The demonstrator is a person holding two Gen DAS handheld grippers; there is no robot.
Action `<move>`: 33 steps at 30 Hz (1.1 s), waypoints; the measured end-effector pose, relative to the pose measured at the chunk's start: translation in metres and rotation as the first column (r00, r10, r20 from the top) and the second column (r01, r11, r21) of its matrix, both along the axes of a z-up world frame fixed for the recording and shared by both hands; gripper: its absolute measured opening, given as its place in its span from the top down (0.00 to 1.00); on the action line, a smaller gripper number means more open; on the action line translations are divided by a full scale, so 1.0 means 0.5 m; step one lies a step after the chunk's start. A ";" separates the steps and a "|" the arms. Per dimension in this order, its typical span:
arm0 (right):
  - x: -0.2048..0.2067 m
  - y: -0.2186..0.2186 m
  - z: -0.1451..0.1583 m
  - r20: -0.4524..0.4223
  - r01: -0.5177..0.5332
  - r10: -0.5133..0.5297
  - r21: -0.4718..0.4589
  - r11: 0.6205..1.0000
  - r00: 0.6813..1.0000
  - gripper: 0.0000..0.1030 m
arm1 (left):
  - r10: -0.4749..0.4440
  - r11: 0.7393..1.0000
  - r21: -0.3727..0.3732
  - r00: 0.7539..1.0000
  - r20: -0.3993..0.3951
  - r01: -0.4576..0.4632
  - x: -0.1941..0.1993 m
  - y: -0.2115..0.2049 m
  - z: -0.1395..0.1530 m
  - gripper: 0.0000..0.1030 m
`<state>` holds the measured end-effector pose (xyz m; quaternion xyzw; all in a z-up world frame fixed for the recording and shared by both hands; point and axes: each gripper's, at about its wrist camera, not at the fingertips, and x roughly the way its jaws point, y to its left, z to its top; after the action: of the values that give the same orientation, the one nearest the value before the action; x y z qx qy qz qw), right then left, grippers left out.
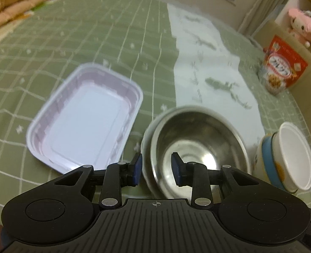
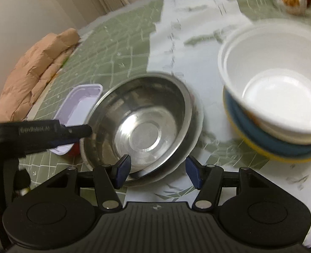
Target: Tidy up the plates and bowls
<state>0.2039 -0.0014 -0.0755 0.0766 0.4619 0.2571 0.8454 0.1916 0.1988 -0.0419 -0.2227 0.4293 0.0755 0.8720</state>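
Steel bowl (image 1: 199, 145) nested in the plate (image 1: 147, 147), twelve o'clock of my half-open, empty left gripper (image 1: 156, 169) and right gripper (image 2: 157, 171); I'd straddle one rim squarely before squeezing.

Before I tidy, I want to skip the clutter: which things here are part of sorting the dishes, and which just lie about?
Part of the job:
- steel bowl sitting in a white dish
- stack of bowls, white on top
- lilac tray

Just lying about:
- cereal bag
- pink plush toy
- folded quilt
- green bedcover
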 end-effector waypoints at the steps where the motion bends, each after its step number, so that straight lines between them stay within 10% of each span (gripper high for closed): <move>1: -0.004 -0.006 0.016 0.026 -0.013 0.013 0.000 1.000 1.000 0.43 | 0.002 1.000 -0.002 1.000 0.016 -0.001 0.000 -0.003 0.012 0.68; 15: 0.039 -0.250 0.173 0.329 0.140 -0.128 -0.013 0.990 0.935 0.43 | -0.251 0.962 -0.075 0.959 0.132 0.262 0.079 -0.233 0.091 0.68; 33: 0.159 -0.401 -0.047 0.060 0.197 -0.202 0.085 0.977 0.978 0.43 | -0.277 0.955 0.084 0.957 -0.085 0.284 0.200 -0.396 0.002 0.60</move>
<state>0.2833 -0.2021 -0.0989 0.1469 0.4122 0.1914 0.8786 0.2915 0.0007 -0.0407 -0.1149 0.4836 -0.0205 0.8675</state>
